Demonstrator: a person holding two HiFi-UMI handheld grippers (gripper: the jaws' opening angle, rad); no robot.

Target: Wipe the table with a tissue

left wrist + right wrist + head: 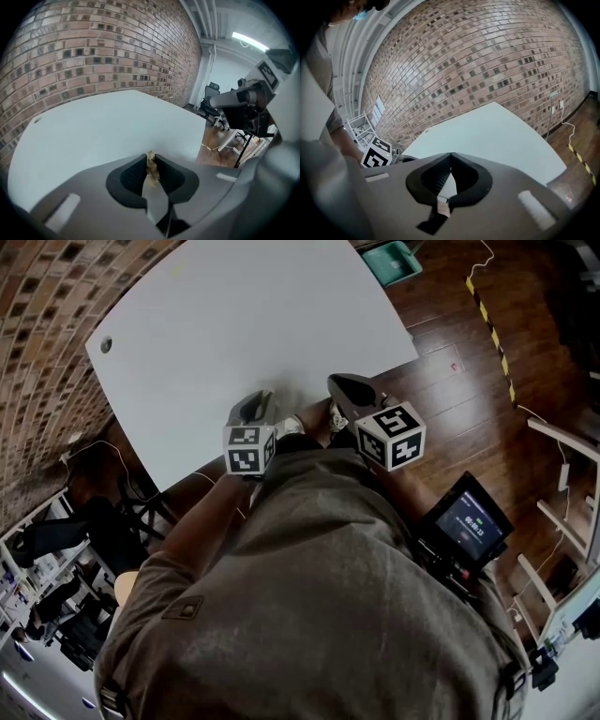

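Observation:
The white table (253, 324) fills the upper middle of the head view, and its top looks bare. My left gripper (255, 409) hovers at the table's near edge. In the left gripper view its jaws (150, 157) are shut on a small tan crumpled scrap of tissue (151, 168), which sticks out at the tips. My right gripper (349, 390) is held beside it over the same edge. Its jaws (451, 154) are shut with nothing between them. Both grippers are close to the person's body.
A round cable hole (106, 344) sits near the table's far left corner. A brick wall (93, 51) runs behind the table. A green bin (392, 259) and yellow-black floor tape (487, 315) lie on the wooden floor to the right. Office chairs (211, 105) stand beyond.

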